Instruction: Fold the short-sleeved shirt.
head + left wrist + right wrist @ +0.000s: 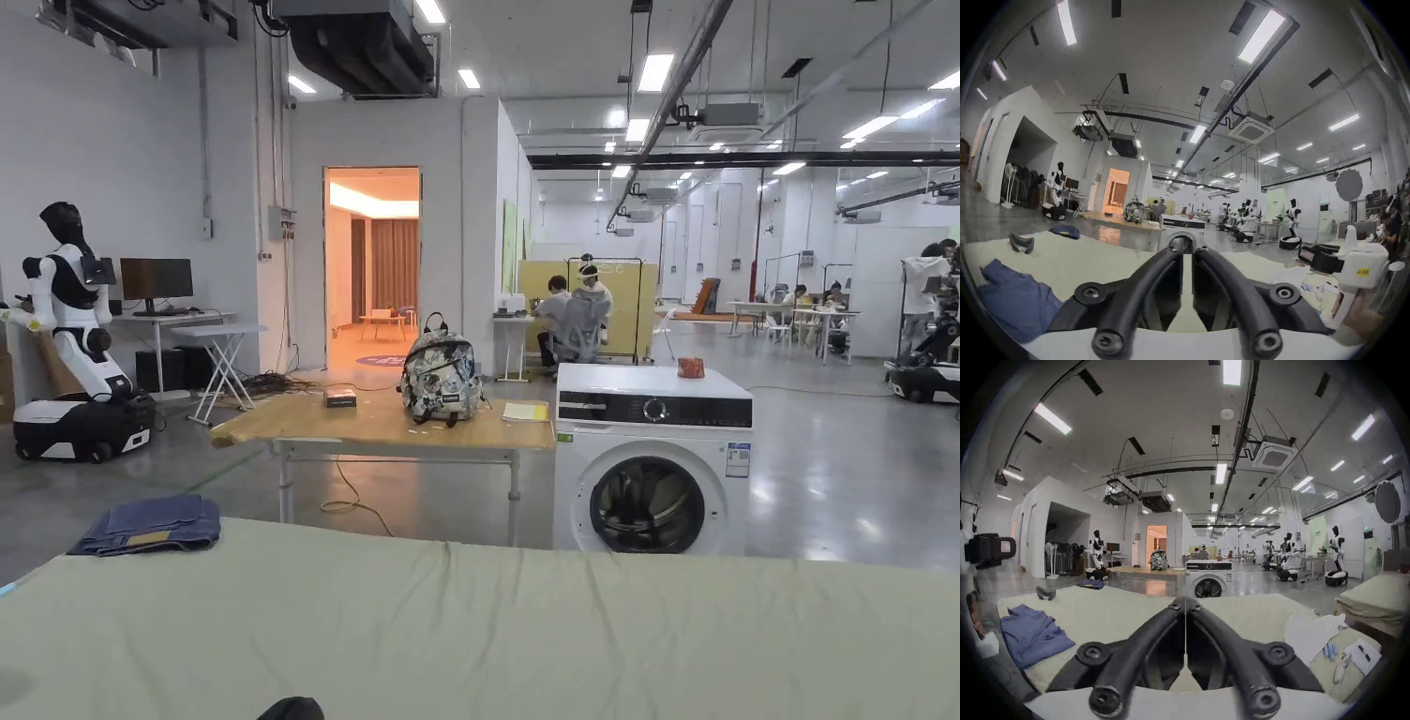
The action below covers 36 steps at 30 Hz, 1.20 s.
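A blue shirt (1016, 299) lies rumpled on the pale green table cover (1106, 265), to the left of both grippers; the right gripper view has it at the lower left (1033, 635). My left gripper (1187, 248) hovers over the cover with its jaws a narrow gap apart and nothing between them. My right gripper (1185, 601) is shut, jaws touching, and holds nothing. Neither gripper touches the shirt. A hand holds the right gripper's white body (1359, 268) at the right of the left gripper view.
Folded jeans (150, 525) sit on the table's far left corner, with a small dark item (1045, 593) near them. A white garment (1310, 632) and papers (1361, 656) lie to the right. Beyond the table stand a washing machine (652, 459) and a wooden table (375, 427) with a backpack (441, 375).
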### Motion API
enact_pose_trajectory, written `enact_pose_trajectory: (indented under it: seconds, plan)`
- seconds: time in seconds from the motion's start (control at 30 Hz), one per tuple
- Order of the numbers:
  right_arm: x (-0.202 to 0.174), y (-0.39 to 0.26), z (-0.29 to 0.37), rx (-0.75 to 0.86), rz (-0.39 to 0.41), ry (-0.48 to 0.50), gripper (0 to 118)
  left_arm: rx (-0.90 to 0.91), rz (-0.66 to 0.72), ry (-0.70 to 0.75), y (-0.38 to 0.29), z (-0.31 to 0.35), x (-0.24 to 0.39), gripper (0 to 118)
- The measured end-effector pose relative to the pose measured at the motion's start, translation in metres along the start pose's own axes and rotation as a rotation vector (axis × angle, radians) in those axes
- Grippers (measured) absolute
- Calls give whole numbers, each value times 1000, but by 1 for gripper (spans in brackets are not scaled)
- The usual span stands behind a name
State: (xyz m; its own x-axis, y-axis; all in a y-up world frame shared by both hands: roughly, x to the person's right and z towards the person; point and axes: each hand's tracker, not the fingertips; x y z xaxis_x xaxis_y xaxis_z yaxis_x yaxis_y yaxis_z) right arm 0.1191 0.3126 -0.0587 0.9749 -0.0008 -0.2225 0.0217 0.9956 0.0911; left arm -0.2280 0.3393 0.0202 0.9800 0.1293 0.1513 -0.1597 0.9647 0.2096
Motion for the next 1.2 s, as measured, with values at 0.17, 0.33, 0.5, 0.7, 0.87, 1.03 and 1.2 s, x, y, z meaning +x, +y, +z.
enact_pose_trajectory:
  seconds: [0.17, 0.33, 0.5, 0.7, 0.87, 1.03, 1.2]
  plan:
    - [5, 1, 4, 4, -3, 15, 0, -39, 17, 22, -2, -4, -6, 0]
    - [10, 3, 0, -34, -34, 3, 0, -169, 137, 15, -8, -17, -18, 0]
    - [25, -5, -28, -263, -218, 20, 0, -313, 241, 87, -16, -35, -28, 0]
    - [38, -12, -18, -191, -384, 92, 0, -387, 299, 106, -21, -44, -37, 0]
    - [23, 0, -6, -122, -147, 24, 0, -235, 353, 47, -19, -23, -40, 0]
    - [22, 2, -1, -86, -138, 28, 0, -169, 64, 127, 7, -12, -17, 0]
    - [21, 5, 3, -76, -133, 33, 0, -104, 79, 120, 12, -5, -10, 0]
